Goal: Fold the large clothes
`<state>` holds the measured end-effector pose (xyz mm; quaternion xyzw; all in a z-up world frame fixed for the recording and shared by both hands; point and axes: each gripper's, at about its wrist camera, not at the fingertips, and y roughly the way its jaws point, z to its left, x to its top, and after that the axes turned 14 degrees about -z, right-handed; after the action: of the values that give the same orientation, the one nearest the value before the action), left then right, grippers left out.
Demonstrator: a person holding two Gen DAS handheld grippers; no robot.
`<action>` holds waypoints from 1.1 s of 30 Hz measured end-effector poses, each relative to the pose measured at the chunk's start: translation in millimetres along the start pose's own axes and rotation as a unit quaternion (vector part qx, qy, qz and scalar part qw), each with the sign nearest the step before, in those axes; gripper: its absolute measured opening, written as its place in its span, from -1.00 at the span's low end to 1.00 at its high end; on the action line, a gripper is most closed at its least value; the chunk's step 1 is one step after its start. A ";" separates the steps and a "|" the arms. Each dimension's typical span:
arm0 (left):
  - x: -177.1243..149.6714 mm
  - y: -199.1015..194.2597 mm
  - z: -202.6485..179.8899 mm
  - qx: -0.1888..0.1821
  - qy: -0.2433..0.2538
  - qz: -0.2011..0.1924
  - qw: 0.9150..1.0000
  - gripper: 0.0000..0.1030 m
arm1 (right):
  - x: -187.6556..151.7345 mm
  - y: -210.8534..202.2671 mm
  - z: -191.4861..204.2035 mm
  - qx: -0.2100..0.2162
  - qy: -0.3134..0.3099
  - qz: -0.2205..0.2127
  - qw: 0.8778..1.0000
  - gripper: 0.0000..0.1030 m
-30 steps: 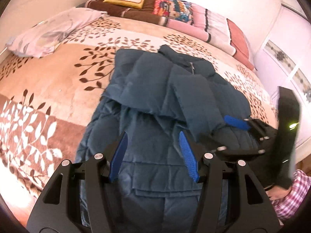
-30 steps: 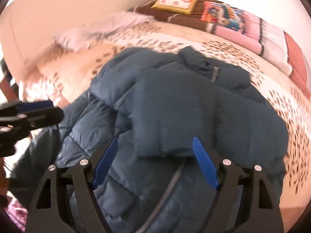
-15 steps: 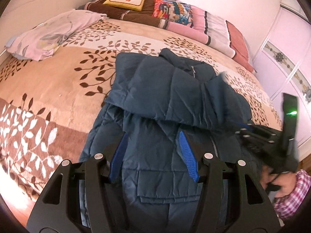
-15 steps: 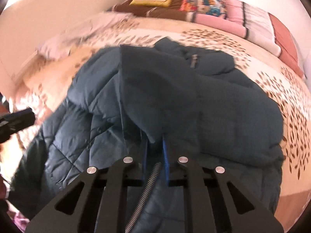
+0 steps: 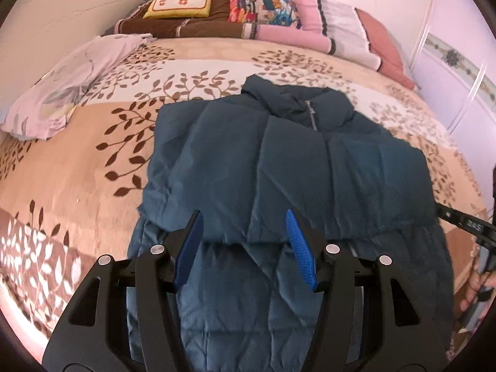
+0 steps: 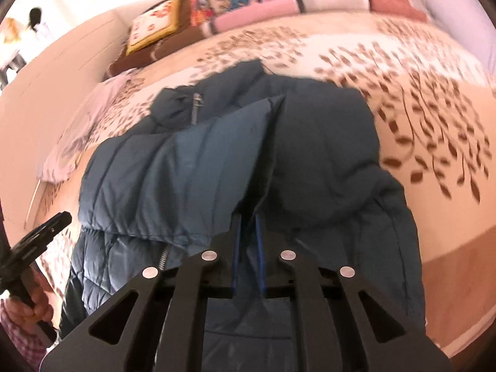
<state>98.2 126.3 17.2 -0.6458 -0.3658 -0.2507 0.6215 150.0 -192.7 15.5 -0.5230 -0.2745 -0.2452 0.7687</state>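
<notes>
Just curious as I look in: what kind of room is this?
Most likely a home bedroom: a leaf-patterned bedspread covers a wide bed, pillows line its head, and a blue jacket lies on it.

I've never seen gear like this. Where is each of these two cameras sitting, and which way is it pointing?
Left wrist: on the left gripper, looking up the bed over the blue jacket; its open fingers show, the right gripper at the edge.
Right wrist: on the right gripper, tilted, fingers shut on jacket fabric; left gripper and a hand show.
Shared: jacket, bed, yellow cushion.
</notes>
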 end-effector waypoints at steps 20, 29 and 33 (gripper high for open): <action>-19.5 48.9 -6.8 0.022 0.003 0.060 0.998 0.06 | -12.5 -10.1 -31.6 0.080 0.109 0.055 0.989 -0.04; -21.8 51.9 -7.2 0.022 0.002 0.061 0.998 0.07 | -6.5 7.7 -8.4 0.012 0.038 0.032 0.999 0.31; -22.2 54.1 -7.0 0.026 0.003 0.063 0.998 0.07 | -11.9 22.8 -1.7 0.012 0.022 0.052 0.998 -0.48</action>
<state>128.1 118.0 -32.8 -0.6508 -0.3290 -0.2034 0.6534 156.7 -185.7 -8.3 -0.5222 -0.2326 -0.2127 0.7924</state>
